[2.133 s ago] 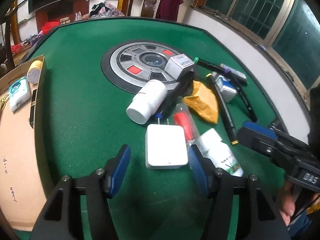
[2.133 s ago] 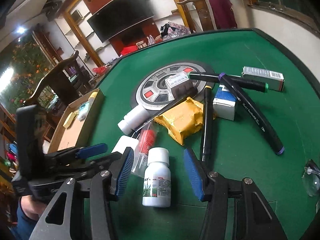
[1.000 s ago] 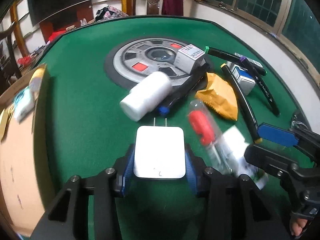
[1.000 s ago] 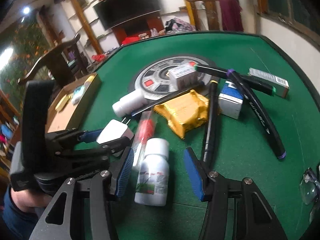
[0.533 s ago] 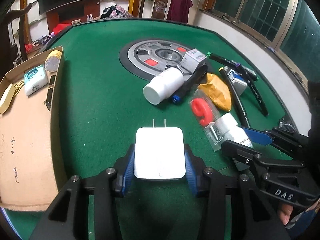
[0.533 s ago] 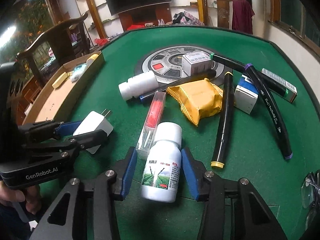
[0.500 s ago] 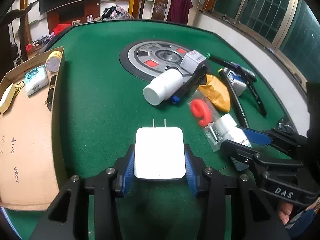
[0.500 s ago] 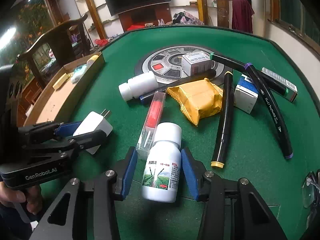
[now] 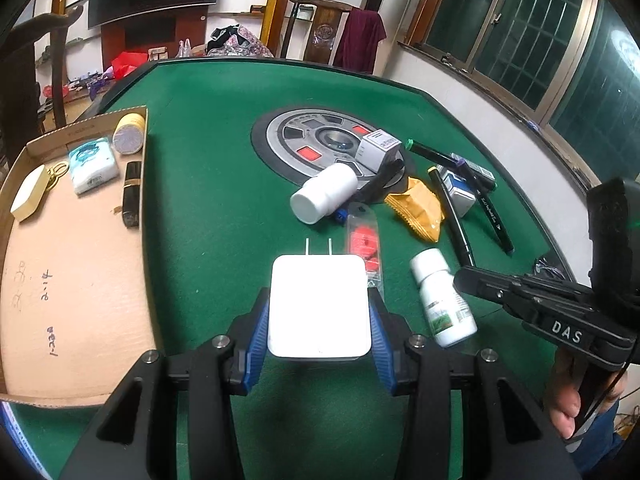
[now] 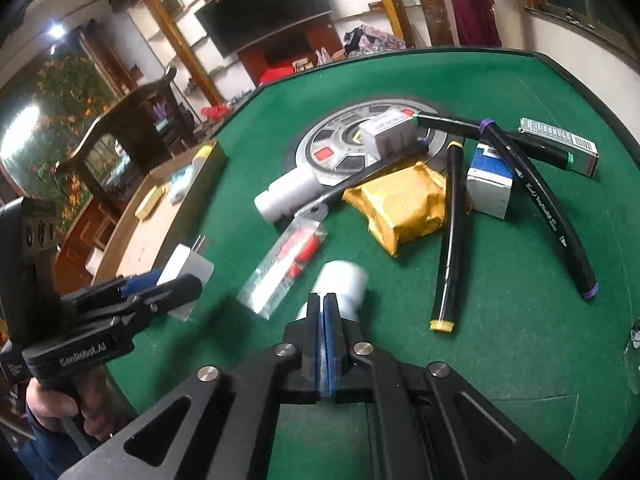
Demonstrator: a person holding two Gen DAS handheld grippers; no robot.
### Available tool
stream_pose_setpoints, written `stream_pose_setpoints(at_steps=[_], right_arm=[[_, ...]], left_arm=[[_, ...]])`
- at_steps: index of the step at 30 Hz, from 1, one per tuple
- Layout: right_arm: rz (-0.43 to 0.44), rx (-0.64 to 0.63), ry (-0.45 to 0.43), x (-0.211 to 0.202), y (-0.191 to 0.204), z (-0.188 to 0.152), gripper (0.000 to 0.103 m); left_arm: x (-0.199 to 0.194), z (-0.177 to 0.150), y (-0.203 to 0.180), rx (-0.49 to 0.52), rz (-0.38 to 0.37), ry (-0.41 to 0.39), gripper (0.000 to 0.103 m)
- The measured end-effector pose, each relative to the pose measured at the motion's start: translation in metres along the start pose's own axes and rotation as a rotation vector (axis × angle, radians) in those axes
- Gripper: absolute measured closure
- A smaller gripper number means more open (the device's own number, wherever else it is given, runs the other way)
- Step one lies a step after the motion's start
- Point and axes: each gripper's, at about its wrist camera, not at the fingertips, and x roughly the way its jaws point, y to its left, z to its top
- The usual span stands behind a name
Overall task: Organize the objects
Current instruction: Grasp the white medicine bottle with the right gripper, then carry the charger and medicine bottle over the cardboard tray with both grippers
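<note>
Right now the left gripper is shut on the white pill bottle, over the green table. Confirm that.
Not right. The left gripper is shut on the white plug-in charger, over the green table; the white pill bottle lies free on the table. The left wrist view shows it.

**A:** ok what can you actually read from my feeds right now? I get "DAS" in white on the right gripper point(image 9: 464, 276) body, left wrist view.

**B:** Same. And in the right wrist view the left gripper point(image 10: 182, 280) body says "GenRobot.AI". The cardboard tray point(image 9: 80, 280) has handwritten numbers, too scrawly for me.

**A:** Print on the black marker point(image 10: 540, 208)?

**B:** Cursive white lettering, can't make it out. Small bottle point(image 9: 444, 300) label is unreadable too.
</note>
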Motion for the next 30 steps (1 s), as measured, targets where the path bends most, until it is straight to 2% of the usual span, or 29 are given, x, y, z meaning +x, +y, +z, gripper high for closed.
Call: stream_pose_setpoints(at_steps=[1, 2, 3, 5, 8, 9, 11, 14, 17, 24, 27, 30], right_arm=[[-0.032, -0.007, 0.005, 0.002, 0.002, 0.0, 0.076], [-0.074, -0.013, 0.012, 0.004, 0.007, -0.001, 0.057], [-0.119, -0.021, 0.011, 0.005, 0.009, -0.001, 0.048], [-0.136, -0.053, 0.006, 0.006, 0.015, -0.001, 0.047], [-0.122, -0.046, 0.048, 0.015, 0.016, -0.002, 0.048], [-0.136, -0.045, 0.063, 0.021, 0.018, -0.003, 0.057], [-0.167, -0.049, 0.099, 0.034, 0.019, -0.006, 0.066], [-0.176, -0.023, 0.103, 0.033, 0.017, -0.005, 0.066], [-0.118, 0.026, 0.101, 0.027, 0.013, -0.002, 0.066], [-0.082, -0.048, 0.029, -0.001, 0.046, 0.024, 0.066], [-0.044, -0.086, 0.052, 0.006, 0.071, 0.04, 0.066], [0.007, -0.122, 0.089, 0.022, 0.101, 0.058, 0.066]], left_arm=[[0.0, -0.001, 0.001, -0.003, -0.002, -0.001, 0.059], [-0.001, -0.001, 0.002, -0.005, -0.004, -0.002, 0.059], [-0.002, -0.002, 0.002, -0.003, -0.005, -0.004, 0.059], [-0.004, -0.003, 0.002, -0.002, -0.009, -0.009, 0.059], [-0.006, -0.003, 0.003, -0.004, -0.012, -0.014, 0.059], [-0.006, -0.004, 0.005, -0.008, -0.011, -0.015, 0.059], [-0.007, -0.004, 0.006, -0.012, -0.016, -0.018, 0.059], [-0.01, -0.004, 0.009, -0.018, -0.02, -0.026, 0.059], [-0.016, -0.004, 0.014, -0.03, -0.03, -0.038, 0.059], [-0.044, 0.002, 0.037, -0.075, -0.044, -0.102, 0.059], [-0.058, 0.006, 0.056, -0.103, -0.037, -0.128, 0.059], [-0.07, 0.01, 0.082, -0.139, 0.012, -0.152, 0.059]])
